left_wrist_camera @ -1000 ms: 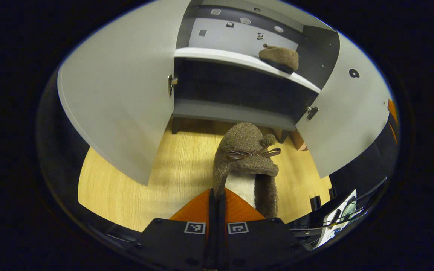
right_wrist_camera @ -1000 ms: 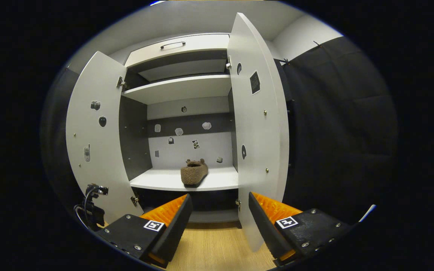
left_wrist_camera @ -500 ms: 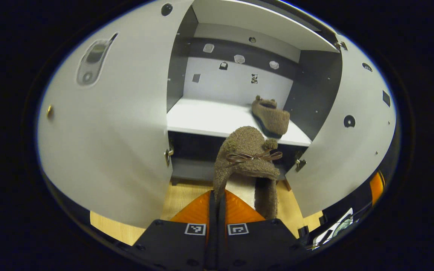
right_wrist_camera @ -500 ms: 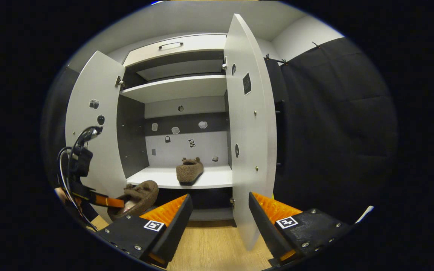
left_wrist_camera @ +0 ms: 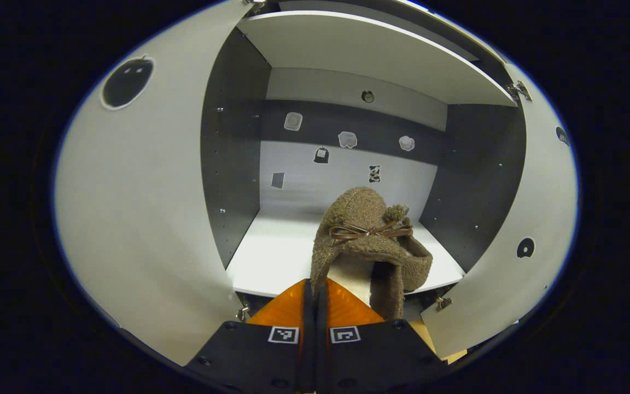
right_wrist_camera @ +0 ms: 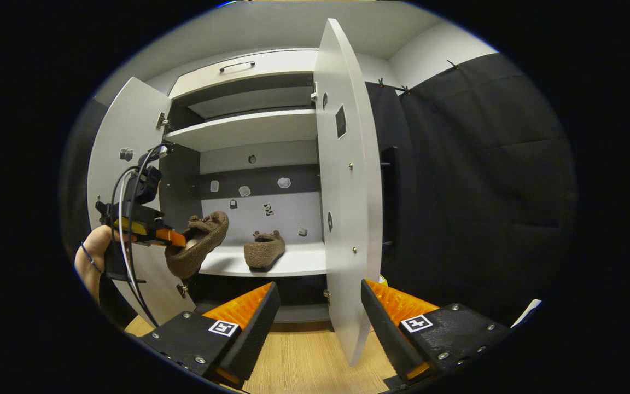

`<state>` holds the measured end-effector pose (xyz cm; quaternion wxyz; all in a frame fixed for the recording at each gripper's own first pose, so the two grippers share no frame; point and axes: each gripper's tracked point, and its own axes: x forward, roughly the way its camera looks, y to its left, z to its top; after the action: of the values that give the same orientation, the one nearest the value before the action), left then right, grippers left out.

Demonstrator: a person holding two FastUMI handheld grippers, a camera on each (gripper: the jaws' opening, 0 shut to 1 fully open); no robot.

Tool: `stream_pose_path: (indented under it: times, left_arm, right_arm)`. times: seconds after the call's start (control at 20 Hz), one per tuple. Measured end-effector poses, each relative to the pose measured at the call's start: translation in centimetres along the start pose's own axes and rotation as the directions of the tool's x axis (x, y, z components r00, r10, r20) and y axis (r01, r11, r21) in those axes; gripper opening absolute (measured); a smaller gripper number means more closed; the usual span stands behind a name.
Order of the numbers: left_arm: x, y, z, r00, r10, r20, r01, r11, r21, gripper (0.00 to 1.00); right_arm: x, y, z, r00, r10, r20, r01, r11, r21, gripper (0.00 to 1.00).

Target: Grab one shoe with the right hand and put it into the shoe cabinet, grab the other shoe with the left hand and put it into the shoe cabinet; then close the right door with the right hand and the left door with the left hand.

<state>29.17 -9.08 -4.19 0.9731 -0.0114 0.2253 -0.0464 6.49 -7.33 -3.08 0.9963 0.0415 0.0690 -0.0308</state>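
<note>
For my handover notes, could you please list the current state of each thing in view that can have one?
Left door: open.
Right door: open.
Left gripper: shut on the held shoe's edge.
Held shoe: lifted, at the cabinet opening.
Other shoe: resting on the shelf.
Right gripper: open, empty.

White cabinet shelf (right_wrist_camera: 293, 264) carries one brown shoe (right_wrist_camera: 263, 249), right of centre.

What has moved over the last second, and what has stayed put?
The left gripper, shut on the second slipper, rose from floor level toward the cabinet's lower shelf, where it now hangs in front. Unchanged: the first slipper lies on that shelf, both doors stand open, and the right gripper stays open, empty.
</note>
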Motion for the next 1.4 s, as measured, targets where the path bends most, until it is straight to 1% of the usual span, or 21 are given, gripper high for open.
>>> stream_pose_path:
  times: [0.2,0.5,0.65,0.85,1.05,1.1,1.15,1.2,1.25,1.3,1.35,1.4]
  left_arm:
    - [4.1,-0.1,1.0,1.000,0.010,0.010,-0.010,0.999,0.036,0.06]
    - [9.2,0.2,-0.1,0.999,0.023,-0.023,-0.023,0.999,0.034,0.06]
    - [10.6,0.6,-0.3,0.999,0.039,-0.033,-0.037,0.998,0.052,0.06]
    - [11.1,0.6,-0.5,0.997,0.058,-0.043,-0.054,0.996,0.075,0.08]
    - [10.3,0.2,0.3,0.999,0.038,-0.003,-0.037,0.998,0.054,0.22]
    - [10.0,-0.1,0.4,1.000,0.024,0.002,-0.024,0.998,0.052,0.23]
    - [9.6,-0.3,0.5,1.000,0.012,0.007,-0.012,0.999,0.050,0.29]
    - [8.8,-0.4,0.8,1.000,0.001,0.017,-0.002,0.999,0.047,0.46]
    - [8.2,-0.4,1.1,0.999,-0.001,0.032,-0.001,0.999,0.043,0.50]
    - [7.5,-0.5,1.2,0.999,-0.009,0.043,0.007,0.999,0.038,0.49]
    - [6.7,-0.7,1.7,0.998,-0.019,0.058,0.017,0.999,0.034,0.52]
    - [5.6,-0.6,2.1,0.997,-0.022,0.076,0.020,0.999,0.034,0.60]
  right_arm:
    - [0.4,-1.2,0.8,1.000,-0.022,0.019,0.022,1.000,0.002,0.92]
    - [1.0,-2.2,1.1,0.999,-0.047,0.026,0.047,0.999,-0.014,0.92]
    - [1.3,-2.5,1.2,0.998,-0.052,0.024,0.052,0.999,-0.014,0.92]
    - [1.6,-2.4,0.8,0.999,-0.052,0.015,0.052,0.999,-0.003,0.92]
    - [1.8,-2.4,0.5,0.999,-0.054,0.006,0.054,0.999,0.001,0.92]
    - [1.8,-2.3,0.5,0.999,-0.051,0.006,0.051,0.999,0.006,0.92]
    - [1.7,-2.2,0.4,0.999,-0.048,0.004,0.048,0.999,0.010,0.92]
    - [1.7,-2.1,0.3,0.999,-0.046,0.005,0.046,0.999,0.010,0.92]
    - [1.6,-2.1,0.3,0.999,-0.045,0.006,0.045,0.999,0.007,0.92]
    - [1.6,-2.1,0.2,0.999,-0.044,0.005,0.044,0.999,0.001,0.92]
    - [1.5,-2.2,0.1,0.999,-0.045,0.004,0.045,0.999,-0.003,0.92]
    - [1.4,-2.2,0.1,0.999,-0.043,0.003,0.043,0.999,-0.005,0.92]
